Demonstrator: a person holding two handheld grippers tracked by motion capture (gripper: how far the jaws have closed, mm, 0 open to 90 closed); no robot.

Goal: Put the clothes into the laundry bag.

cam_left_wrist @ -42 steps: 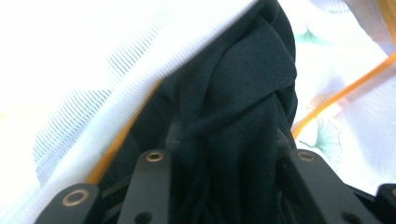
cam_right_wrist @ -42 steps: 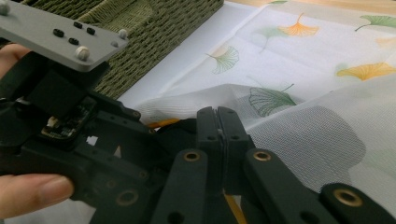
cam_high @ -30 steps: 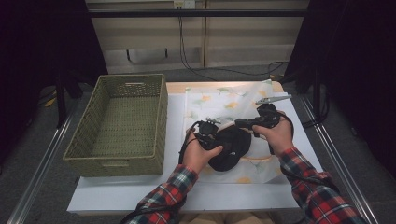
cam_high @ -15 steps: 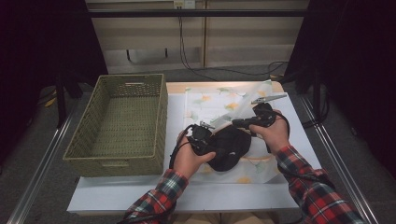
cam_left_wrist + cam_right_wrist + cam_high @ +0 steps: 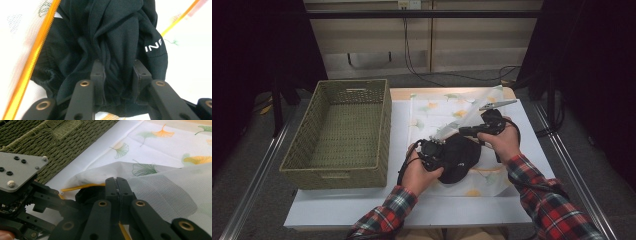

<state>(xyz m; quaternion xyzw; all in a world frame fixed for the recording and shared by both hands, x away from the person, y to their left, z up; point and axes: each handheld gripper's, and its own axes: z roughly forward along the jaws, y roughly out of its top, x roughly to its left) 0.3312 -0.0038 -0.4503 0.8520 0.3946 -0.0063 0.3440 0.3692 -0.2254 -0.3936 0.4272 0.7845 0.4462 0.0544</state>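
Note:
A black garment (image 5: 460, 161) (image 5: 112, 32) lies bunched at the mouth of a white mesh bag (image 5: 475, 111) (image 5: 160, 192) printed with ginkgo leaves and edged by a yellow zip (image 5: 37, 47). My left gripper (image 5: 438, 149) (image 5: 117, 67) has just been closing, and its jaws now pinch a fold of the black cloth. My right gripper (image 5: 463, 132) (image 5: 116, 185) is shut on the bag's upper edge at the zip and holds that flap up above the garment. How much of the garment lies under the mesh is hidden.
An empty green woven basket (image 5: 384, 131) (image 5: 50, 142) stands on the left of the white table (image 5: 362, 210), close to the bag's left edge. Cables hang at the back wall. Metal rails run along both sides of the table.
The left gripper's jaws have drawn in on the black garment. Both hands stay almost where they were, and the bag's flap is still held up.

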